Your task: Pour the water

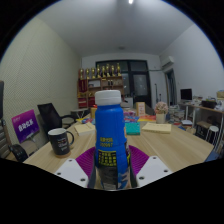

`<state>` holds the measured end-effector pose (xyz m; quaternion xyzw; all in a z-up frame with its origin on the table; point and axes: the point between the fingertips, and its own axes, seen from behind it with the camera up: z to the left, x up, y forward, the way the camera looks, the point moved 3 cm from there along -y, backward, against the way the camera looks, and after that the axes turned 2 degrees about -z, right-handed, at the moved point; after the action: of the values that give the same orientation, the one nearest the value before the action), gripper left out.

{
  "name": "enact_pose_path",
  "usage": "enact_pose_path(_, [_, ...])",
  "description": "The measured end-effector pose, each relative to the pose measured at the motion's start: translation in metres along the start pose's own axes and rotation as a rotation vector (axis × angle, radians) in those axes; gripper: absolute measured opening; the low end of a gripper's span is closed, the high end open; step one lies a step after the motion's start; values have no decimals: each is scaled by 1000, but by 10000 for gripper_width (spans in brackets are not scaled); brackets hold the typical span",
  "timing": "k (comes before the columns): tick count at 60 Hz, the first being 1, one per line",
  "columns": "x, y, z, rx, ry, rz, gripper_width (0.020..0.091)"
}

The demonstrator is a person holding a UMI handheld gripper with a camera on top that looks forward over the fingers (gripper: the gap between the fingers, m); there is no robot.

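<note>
At your ten o'clock, well out on the pale wooden bench [185, 145], a purple-screened laptop [24, 127] stands open at the bench's edge. Just inboard of it, near nine o'clock from the bottle, sits a black ceramic mug [61, 141] with its handle turned toward the bottle, and a dark office chair [52, 116] rises behind it.

Dead ahead at twelve o'clock you have the blue plastic water bottle with a white screw cap [111, 140] — upright, label facing you, standing between your fingers. Your gripper [111, 172] has its purple pads [85, 160] close against both sides of the bottle; the white finger [72, 171] tips flank its base, but you cannot tell from here whether both pads actually press on it.

Behind the bottle, toward one o'clock, small boxes and a turquoise packet [132, 128] lie on the bench, with a yellow-green sheet [157, 128] just past them. At two o'clock a small pale cup [160, 116] stands — farther off, a wooden shelf of bottles [103, 74] lines the back wall.
</note>
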<state>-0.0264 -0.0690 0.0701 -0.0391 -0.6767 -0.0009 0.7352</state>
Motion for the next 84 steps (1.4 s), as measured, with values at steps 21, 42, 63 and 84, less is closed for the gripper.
enact_pose_path(21, [142,79,31,-44,-1117,-207,467])
enact_pose_path(42, [141,131,106,0,-2091,-282,468])
enact_pose_path(63, [147,135,138,-57,-2390,-397,473])
enact_pose_path(84, [191,125,71,100,-664,-275,465])
